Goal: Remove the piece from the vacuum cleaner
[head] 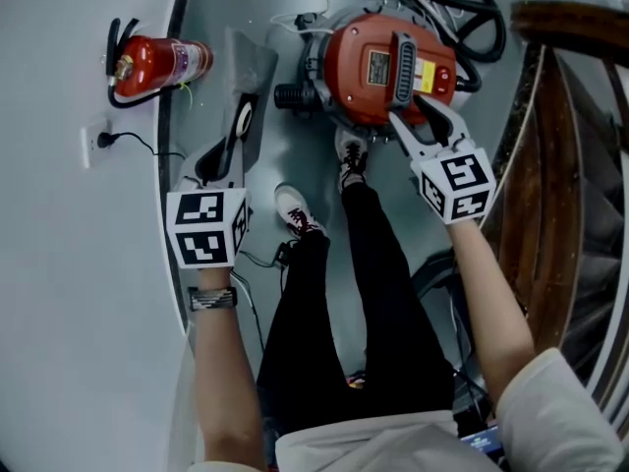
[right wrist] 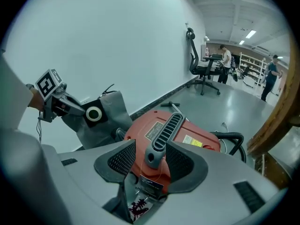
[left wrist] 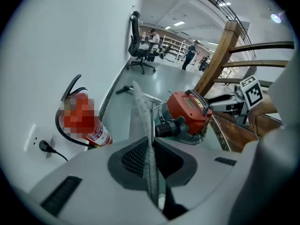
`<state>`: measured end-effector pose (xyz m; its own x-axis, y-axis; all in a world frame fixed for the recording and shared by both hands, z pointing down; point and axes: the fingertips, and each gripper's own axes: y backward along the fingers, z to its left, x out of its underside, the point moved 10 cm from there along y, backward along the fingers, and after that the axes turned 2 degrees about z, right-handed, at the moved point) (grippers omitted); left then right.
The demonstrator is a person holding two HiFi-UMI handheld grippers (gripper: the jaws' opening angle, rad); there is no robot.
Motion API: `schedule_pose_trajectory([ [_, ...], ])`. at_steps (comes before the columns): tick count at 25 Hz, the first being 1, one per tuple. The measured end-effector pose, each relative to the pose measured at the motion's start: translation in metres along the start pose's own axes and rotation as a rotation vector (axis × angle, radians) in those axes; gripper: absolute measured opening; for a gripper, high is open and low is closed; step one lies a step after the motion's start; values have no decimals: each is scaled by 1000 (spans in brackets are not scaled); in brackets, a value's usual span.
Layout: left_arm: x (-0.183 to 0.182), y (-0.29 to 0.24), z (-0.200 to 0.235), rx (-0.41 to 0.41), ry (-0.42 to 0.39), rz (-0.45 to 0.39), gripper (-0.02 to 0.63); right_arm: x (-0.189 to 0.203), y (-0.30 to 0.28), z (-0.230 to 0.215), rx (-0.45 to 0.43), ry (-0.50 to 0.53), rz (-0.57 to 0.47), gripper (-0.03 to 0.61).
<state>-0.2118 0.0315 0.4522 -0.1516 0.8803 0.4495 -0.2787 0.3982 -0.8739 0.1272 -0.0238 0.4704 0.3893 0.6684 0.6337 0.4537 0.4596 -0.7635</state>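
Left gripper [head: 224,161] is clamped on the grey dust bag [head: 254,67], left of centre, beside the red vacuum cleaner [head: 359,72] at top centre. Right gripper [right wrist: 152,161] has its jaws apart, straddling the grey handle [right wrist: 164,130].

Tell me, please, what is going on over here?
A person standing over a red vacuum cleaner on the floor works with a gripper in each hand. The left gripper is clamped on a grey dust bag, held clear of the machine, near the wall and a fire extinguisher. The right gripper straddles the cleaner's grey handle, with a gap showing on one side, so it does not look clamped.
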Motion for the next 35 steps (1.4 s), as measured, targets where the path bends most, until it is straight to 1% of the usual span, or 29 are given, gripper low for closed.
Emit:
schedule_pose_trajectory([
  [3, -2, 13, 3, -4, -29, -13, 28, -14, 9, 7, 13, 12, -39, 212],
  [6, -2, 28, 3, -12, -45, -32, 28, -27, 23, 18, -10, 12, -78, 204],
  [8, -5, 38, -1, -14, -43, -54, 28, -32, 36, 21, -24, 1, -92, 156],
  [10, -10, 48, -5, -11, -45, -83, 28, -37, 53, 24, -21, -3, -108, 109],
  [15, -22, 77, -14, -3, -94, -144, 28, -51, 95, 38, -11, 5, -156, 63],
  [20, -34, 115, -25, -4, -132, -179, 28, -61, 139, 60, 10, -27, -198, 44],
  [23, -46, 140, -29, -7, -137, -212, 28, -73, 162, 73, 2, 24, -212, 37],
  [26, -60, 165, -36, -9, -152, -247, 28, -92, 186, 80, 20, 65, -231, 32],
  [29, -68, 195, -46, -10, -159, -265, 28, -113, 217, 86, 42, 65, -254, 31],
  [35, -80, 245, -59, -12, -166, -297, 28, -143, 268, 90, 56, 71, -288, 29],
])
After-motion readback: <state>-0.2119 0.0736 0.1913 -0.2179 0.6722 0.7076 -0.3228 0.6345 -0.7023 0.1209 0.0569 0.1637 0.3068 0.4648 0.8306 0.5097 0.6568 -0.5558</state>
